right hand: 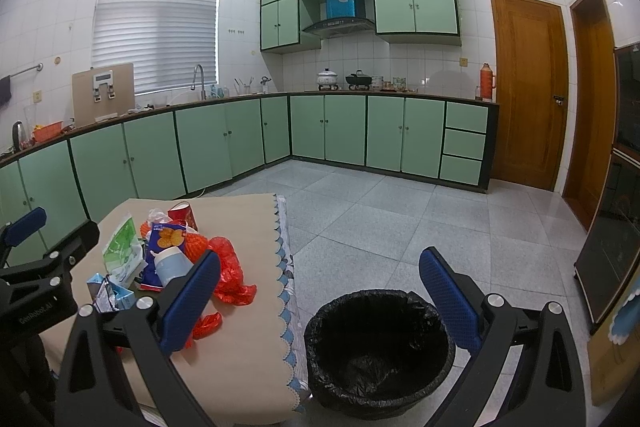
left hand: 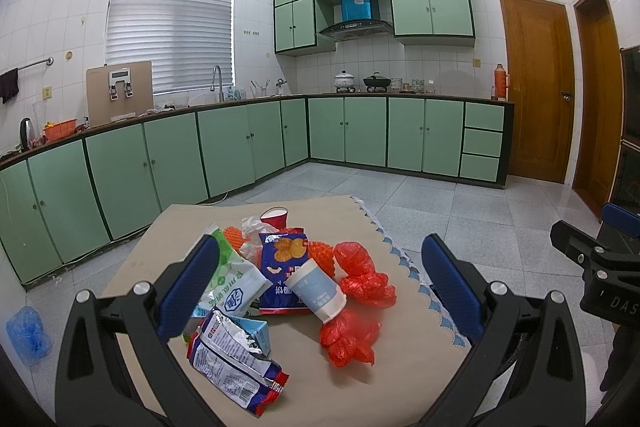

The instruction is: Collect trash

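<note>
While both grippers hang with jaws spread wide and nothing between them, the trash lies heaped on the tan-covered bench. Ahead of the left gripper, framed by its jaws: a white paper cup on its side with a pale blue band; crumpled red plastic bags touching it; a blue snack bag printed with biscuits; a green-and-white pouch by the left jaw; a torn foil wrapper nearest; a red cup farthest. Between the right gripper's jaws, on the floor just beside the bench: a bin, round, lined with a black bag.
</note>
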The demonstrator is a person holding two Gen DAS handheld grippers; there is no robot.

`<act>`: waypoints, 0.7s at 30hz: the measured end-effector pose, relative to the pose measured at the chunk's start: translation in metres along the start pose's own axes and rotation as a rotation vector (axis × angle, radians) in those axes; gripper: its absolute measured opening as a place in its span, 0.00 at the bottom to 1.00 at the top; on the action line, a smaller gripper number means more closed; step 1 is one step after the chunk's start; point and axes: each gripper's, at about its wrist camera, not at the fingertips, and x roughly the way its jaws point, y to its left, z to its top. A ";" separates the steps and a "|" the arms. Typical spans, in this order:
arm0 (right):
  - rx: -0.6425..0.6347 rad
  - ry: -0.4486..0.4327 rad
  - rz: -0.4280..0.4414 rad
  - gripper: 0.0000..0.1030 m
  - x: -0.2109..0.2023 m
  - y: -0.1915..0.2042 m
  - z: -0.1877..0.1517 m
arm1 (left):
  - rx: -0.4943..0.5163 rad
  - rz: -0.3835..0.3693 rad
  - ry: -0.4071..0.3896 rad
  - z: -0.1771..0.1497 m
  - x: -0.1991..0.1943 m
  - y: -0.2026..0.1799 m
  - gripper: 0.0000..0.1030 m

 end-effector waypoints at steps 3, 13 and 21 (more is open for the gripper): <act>0.000 0.002 0.000 0.94 0.000 0.000 0.000 | -0.001 0.002 0.001 0.001 0.001 -0.002 0.95; -0.003 0.001 0.001 0.94 0.002 0.000 0.002 | -0.003 0.003 0.001 0.000 0.002 -0.001 0.95; -0.003 0.000 0.000 0.94 0.003 0.001 0.001 | -0.004 0.002 0.002 0.000 0.002 -0.001 0.95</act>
